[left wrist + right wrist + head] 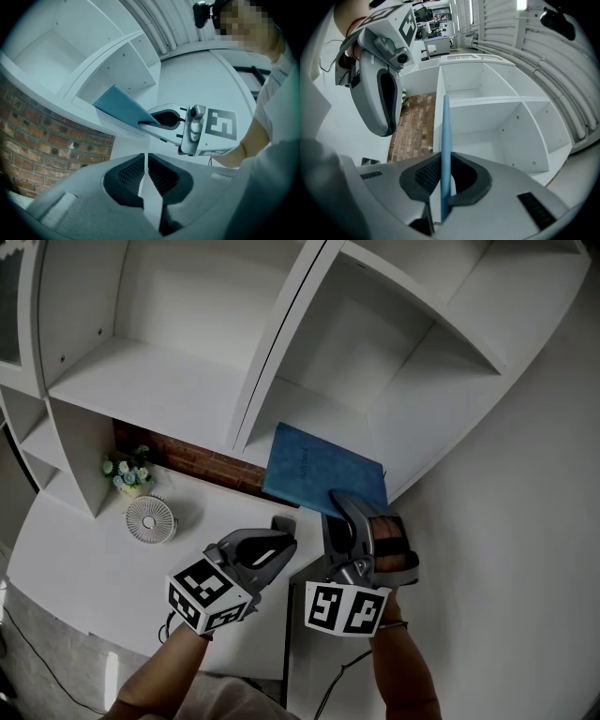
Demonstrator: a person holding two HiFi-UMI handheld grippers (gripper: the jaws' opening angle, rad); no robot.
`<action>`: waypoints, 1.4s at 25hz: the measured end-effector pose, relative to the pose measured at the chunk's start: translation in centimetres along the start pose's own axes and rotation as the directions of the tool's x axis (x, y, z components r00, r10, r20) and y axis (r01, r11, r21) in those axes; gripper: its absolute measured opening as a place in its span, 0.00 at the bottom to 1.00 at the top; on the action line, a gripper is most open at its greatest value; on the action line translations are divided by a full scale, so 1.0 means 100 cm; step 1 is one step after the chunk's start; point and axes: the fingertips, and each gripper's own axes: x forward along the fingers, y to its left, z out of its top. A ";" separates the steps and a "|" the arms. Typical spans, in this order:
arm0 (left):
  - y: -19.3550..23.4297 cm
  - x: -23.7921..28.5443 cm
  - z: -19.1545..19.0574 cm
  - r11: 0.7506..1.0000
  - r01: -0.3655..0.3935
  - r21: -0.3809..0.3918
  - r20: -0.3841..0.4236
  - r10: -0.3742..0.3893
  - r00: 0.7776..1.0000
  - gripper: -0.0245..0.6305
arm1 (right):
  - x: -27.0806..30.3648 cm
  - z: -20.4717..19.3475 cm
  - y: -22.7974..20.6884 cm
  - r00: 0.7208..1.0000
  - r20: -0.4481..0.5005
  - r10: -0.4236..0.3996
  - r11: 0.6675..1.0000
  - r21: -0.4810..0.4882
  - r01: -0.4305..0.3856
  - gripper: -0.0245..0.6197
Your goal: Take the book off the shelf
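The right gripper was clamped on the near edge of the blue book, one jaw on each cover. In the right gripper view the book showed only edge-on, as a thin blue strip between the pads. The left gripper hung just beside it, jaws together on nothing.

The book slanted out of the lower right compartment of the white shelf, its far end over that compartment's front lip. Whether it touched the board could not be told, and the print on its cover was too faint to read.

Lower left, under the shelf, ran a strip of brick. A pot of flowers and a small round fan stood on the white counter, whose left end was cut off.
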 end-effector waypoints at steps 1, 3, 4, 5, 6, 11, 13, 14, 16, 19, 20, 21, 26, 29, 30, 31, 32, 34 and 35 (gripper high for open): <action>0.000 0.000 0.000 1.000 0.000 0.000 0.000 0.000 1.000 0.05 | -0.001 0.000 0.000 1.000 0.000 -0.003 1.000 -0.003 0.003 0.12; -0.001 -0.001 -0.001 1.000 0.001 -0.001 -0.001 -0.001 1.000 0.05 | -0.002 0.000 0.001 1.000 0.000 -0.005 1.000 -0.006 0.005 0.12; -0.001 -0.001 -0.001 1.000 0.001 -0.001 -0.001 -0.001 1.000 0.06 | -0.002 0.000 0.001 1.000 -0.001 -0.005 1.000 -0.006 0.005 0.12; -0.002 -0.001 -0.002 1.000 0.002 -0.002 -0.002 -0.002 1.000 0.05 | -0.003 0.001 0.001 1.000 -0.001 -0.006 1.000 -0.007 0.006 0.12; -0.002 -0.002 -0.002 1.000 0.002 -0.003 -0.003 -0.002 1.000 0.06 | -0.003 0.001 0.001 1.000 -0.001 -0.005 1.000 -0.008 0.005 0.12; -0.001 -0.004 0.000 1.000 -0.001 -0.004 -0.002 0.001 1.000 0.05 | -0.006 0.002 0.001 1.000 -0.003 -0.007 1.000 -0.009 0.007 0.12; -0.001 -0.005 0.000 1.000 -0.003 -0.004 -0.002 0.003 1.000 0.06 | -0.008 0.002 0.002 1.000 -0.001 -0.010 1.000 -0.007 0.010 0.12; -0.001 -0.005 0.000 1.000 -0.004 -0.004 -0.002 0.004 1.000 0.05 | -0.009 0.002 0.002 1.000 0.000 -0.010 1.000 -0.005 0.010 0.12; -0.002 -0.006 -0.001 1.000 -0.005 -0.004 -0.002 0.005 1.000 0.05 | -0.011 0.002 0.002 1.000 0.001 -0.011 1.000 0.000 0.011 0.12; -0.003 -0.007 -0.001 1.000 -0.003 -0.004 -0.001 0.003 1.000 0.05 | -0.014 0.003 0.003 1.000 0.000 -0.013 1.000 0.001 0.013 0.12; -0.003 -0.007 -0.001 1.000 -0.003 -0.004 0.000 0.003 1.000 0.05 | -0.015 0.004 0.003 1.000 0.000 -0.015 1.000 0.000 0.015 0.12; -0.004 -0.008 0.000 1.000 -0.002 -0.004 0.000 0.002 1.000 0.06 | -0.016 0.004 0.003 1.000 0.000 -0.016 1.000 -0.001 0.016 0.12; -0.006 -0.011 0.000 1.000 -0.002 -0.004 -0.001 0.002 1.000 0.06 | -0.023 0.006 0.004 1.000 0.004 -0.017 1.000 -0.008 0.017 0.12; -0.007 -0.011 0.000 1.000 -0.003 -0.004 -0.003 0.003 1.000 0.05 | -0.025 0.006 0.004 1.000 0.006 -0.018 1.000 -0.010 0.018 0.12; -0.008 -0.011 0.000 1.000 -0.003 -0.004 -0.004 0.003 1.000 0.05 | -0.026 0.006 0.004 1.000 0.006 -0.019 1.000 -0.011 0.019 0.12; -0.008 -0.011 0.000 1.000 -0.003 -0.003 -0.005 0.003 1.000 0.05 | -0.027 0.007 0.004 1.000 0.007 -0.020 1.000 -0.011 0.020 0.12; -0.009 -0.012 0.000 1.000 -0.003 -0.003 -0.005 0.003 1.000 0.06 | -0.028 0.007 0.003 1.000 0.007 -0.021 1.000 -0.012 0.021 0.12; -0.009 -0.013 0.000 1.000 -0.003 -0.002 -0.006 0.003 1.000 0.05 | -0.029 0.008 0.003 1.000 0.007 -0.024 1.000 -0.011 0.024 0.12; -0.009 -0.013 0.000 1.000 -0.003 -0.002 -0.006 0.003 1.000 0.05 | -0.030 0.008 0.003 1.000 0.007 -0.025 1.000 -0.010 0.025 0.12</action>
